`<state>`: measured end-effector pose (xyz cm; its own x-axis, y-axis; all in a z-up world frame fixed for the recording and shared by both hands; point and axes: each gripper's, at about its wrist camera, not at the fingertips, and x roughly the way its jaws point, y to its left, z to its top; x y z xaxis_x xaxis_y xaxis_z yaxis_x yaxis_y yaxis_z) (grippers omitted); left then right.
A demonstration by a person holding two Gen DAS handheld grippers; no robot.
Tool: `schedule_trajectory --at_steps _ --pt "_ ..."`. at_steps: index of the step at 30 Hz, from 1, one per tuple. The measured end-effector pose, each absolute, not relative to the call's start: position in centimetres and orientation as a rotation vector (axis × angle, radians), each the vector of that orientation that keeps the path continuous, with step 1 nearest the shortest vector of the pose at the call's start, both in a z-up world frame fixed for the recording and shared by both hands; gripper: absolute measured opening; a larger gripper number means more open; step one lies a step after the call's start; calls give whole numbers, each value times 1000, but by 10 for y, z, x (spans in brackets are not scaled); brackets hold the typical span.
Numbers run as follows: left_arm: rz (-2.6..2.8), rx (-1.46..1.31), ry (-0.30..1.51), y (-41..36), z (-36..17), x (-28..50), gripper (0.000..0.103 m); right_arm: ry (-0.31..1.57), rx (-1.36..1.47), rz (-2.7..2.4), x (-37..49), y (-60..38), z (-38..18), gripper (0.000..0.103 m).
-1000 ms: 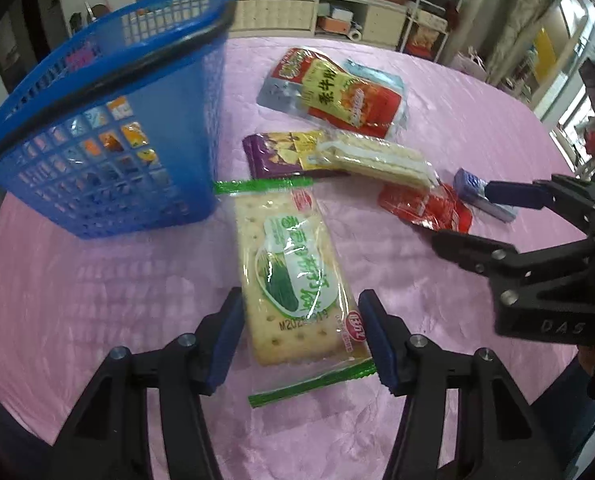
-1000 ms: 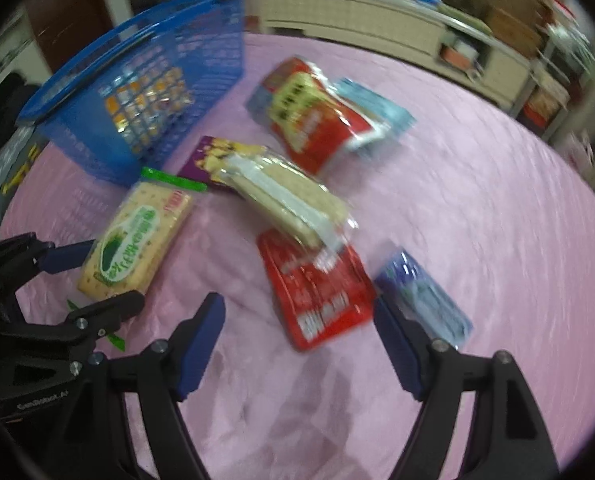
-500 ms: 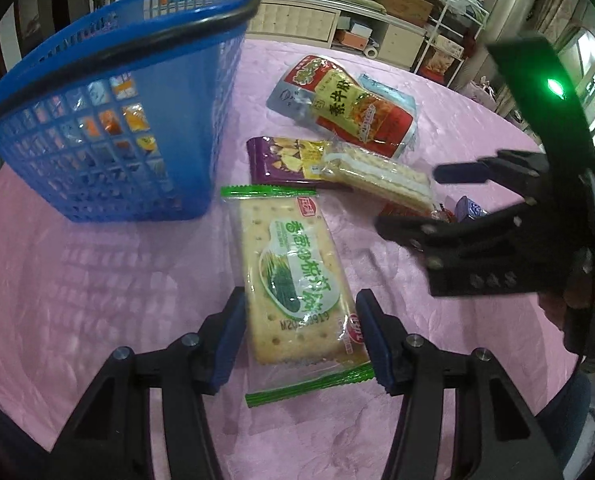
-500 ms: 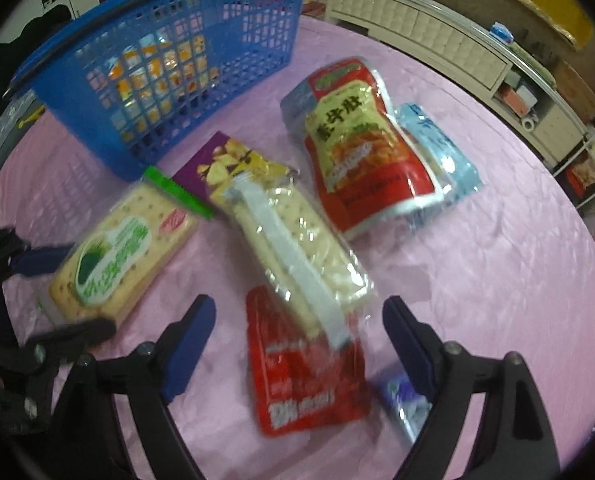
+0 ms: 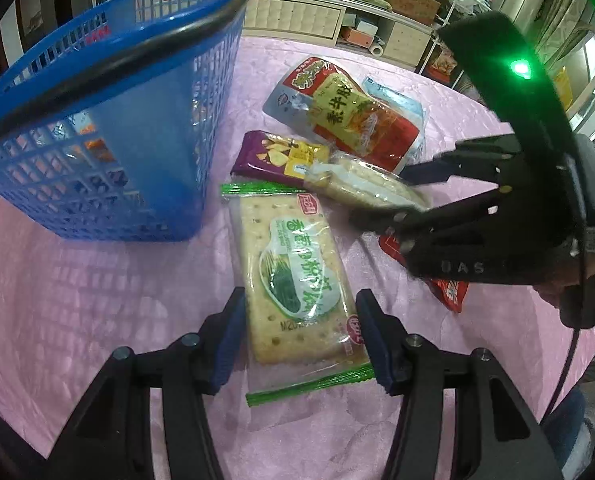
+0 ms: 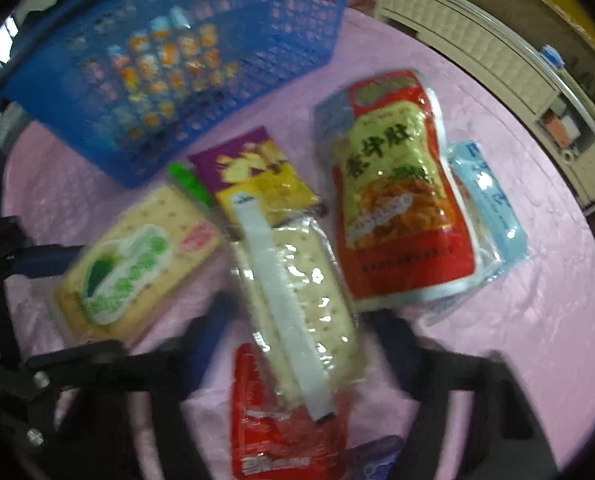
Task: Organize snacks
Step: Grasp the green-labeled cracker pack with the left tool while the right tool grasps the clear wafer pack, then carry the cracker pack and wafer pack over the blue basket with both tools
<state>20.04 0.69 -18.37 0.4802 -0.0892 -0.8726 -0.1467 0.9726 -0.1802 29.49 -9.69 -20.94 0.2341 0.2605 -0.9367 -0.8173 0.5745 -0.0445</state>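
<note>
A green-printed cracker pack [image 5: 297, 272] [image 6: 133, 268] lies on the pink tablecloth [image 5: 97, 300], and my left gripper [image 5: 299, 340] is shut on its near end, a pad on each long side. Beside it a clear cracker pack with a white strip [image 5: 361, 188] [image 6: 297, 280] rests partly on a purple chip pack [image 5: 273, 156]. My right gripper [image 6: 301, 340] [image 5: 381, 200] straddles this clear pack. Its jaws are closing and its blurred pads meet the pack's sides. A blue mesh basket [image 5: 137, 160] [image 6: 197, 60] stands at the left with small snacks inside.
A large red and yellow pouch [image 6: 397, 200] overlaps a light blue pack [image 6: 485, 208] farther back. A small red sachet [image 6: 285, 432] and a purple-blue packet [image 6: 377, 456] lie under the right gripper. Behind the round table stands a white cabinet [image 5: 297, 20].
The right gripper has swung left from over the red sachet to the clear cracker pack and narrowed its jaws around it. The left gripper rolled slightly, with the green cracker pack still between its pads.
</note>
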Motion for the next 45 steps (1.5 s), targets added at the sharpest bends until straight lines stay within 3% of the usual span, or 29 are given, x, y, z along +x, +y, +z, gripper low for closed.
schedule_trajectory --at_steps 29,45 --pt "-87 -208 940 -21 -117 129 43 1049 -184 364 160 -199 -117 53" --pt "-77 -163 815 9 -62 107 41 942 -146 436 133 -161 -69 53"
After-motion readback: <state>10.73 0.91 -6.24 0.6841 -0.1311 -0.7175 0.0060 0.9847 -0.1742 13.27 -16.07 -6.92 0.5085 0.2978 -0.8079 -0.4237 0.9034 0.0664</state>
